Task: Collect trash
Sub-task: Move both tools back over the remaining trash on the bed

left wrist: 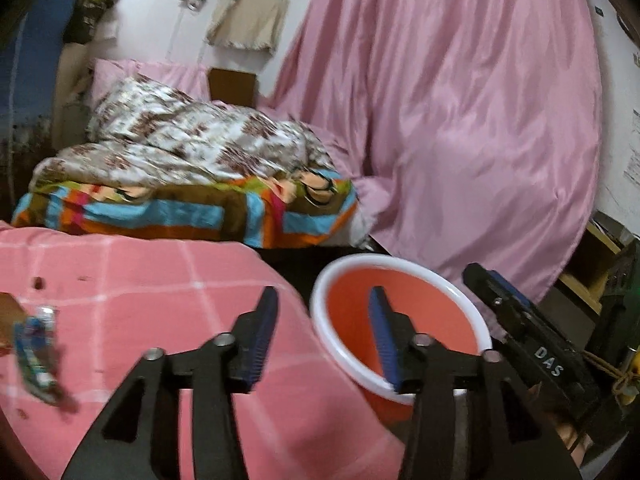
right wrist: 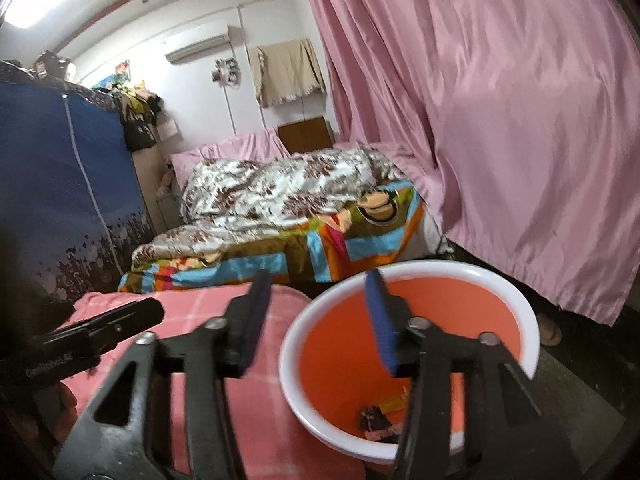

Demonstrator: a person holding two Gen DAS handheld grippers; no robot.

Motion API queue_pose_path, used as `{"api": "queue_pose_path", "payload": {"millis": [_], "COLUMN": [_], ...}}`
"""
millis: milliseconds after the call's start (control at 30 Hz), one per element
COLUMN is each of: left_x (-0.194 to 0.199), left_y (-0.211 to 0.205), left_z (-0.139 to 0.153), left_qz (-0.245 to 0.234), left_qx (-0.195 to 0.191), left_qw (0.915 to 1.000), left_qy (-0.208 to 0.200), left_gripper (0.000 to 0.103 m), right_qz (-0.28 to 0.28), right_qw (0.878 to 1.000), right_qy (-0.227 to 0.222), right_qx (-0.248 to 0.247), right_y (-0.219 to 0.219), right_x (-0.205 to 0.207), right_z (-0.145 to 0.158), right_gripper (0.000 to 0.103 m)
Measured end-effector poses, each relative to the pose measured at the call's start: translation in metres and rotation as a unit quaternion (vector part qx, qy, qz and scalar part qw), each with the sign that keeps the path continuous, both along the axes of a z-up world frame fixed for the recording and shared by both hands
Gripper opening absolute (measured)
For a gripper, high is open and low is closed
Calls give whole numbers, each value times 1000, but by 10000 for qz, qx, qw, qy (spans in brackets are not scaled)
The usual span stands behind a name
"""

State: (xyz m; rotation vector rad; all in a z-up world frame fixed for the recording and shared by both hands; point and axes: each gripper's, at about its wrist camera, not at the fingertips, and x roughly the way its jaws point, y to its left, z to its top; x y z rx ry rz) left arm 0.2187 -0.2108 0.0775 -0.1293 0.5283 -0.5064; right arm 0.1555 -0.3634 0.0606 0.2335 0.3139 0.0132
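Note:
An orange bucket with a white rim (left wrist: 400, 261) stands beside a table draped in pink checked cloth (left wrist: 140, 280). A blue-green wrapper (left wrist: 36, 356) lies on the cloth at the far left, with small dark crumbs (left wrist: 38, 282) nearby. My left gripper (left wrist: 322, 300) hangs open and empty over the cloth's edge and the bucket's rim. My right gripper (right wrist: 318, 284) is also open and empty, above the bucket's rim (right wrist: 440, 266). Crumpled wrappers (right wrist: 380, 420) lie at the bucket's bottom. Each gripper shows in the other's view: the right gripper (left wrist: 520, 320), the left gripper (right wrist: 100, 328).
A bed with a floral quilt (left wrist: 192, 144) and a bright patchwork sheet (left wrist: 180, 212) stands just behind the table. A pink curtain (left wrist: 460, 120) hangs to the right. A blue fabric wardrobe (right wrist: 52, 184) is at the left, and a wooden shelf (left wrist: 592, 272) at the right.

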Motion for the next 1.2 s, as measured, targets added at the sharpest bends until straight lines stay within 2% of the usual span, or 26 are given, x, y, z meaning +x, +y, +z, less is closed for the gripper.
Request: {"api": "queue_pose_path", "payload": {"millis": [67,133,200,267,300,567,933,1200], "left_x": [-6,-12,-18,-28,-33,-61,-98,-115], "left_y": [17,34,49,68,78,141,212,248], "left_z": [5,11,15,18,19,23,22,10], "left_qz": [246,471,704,1009,1153,1940,2578,2817], "left_qx": [-50,-54,-33,-65,-93,26,268,496], "left_qw": [9996,9984,9965,9926,9901,9747,9542,9454], "left_qy": [-150,-308,-449,-676,-793,-1111,-1495,-1564], "left_gripper": [57,63,88,101,101,101,101,101], "right_qz": [40,103,166,241,303,728,1343,1781], "right_qw": [9999,9994,9989,9984,9980,9919,9748,9697], "right_qy": [-152,-311,-432,-512,-555,-1044,-1760,-1600], "right_qx": [-28,-61,-83,-84,-75,-29,-281,-485], "right_y": [9,21,33,41,46,89,155,197], "right_x": [-1,-3,-4,-4,-4,-9,-26,-18], "right_z": [5,10,13,15,16,23,30,22], "right_gripper": [68,79,88,98,103,103,103,103]}}
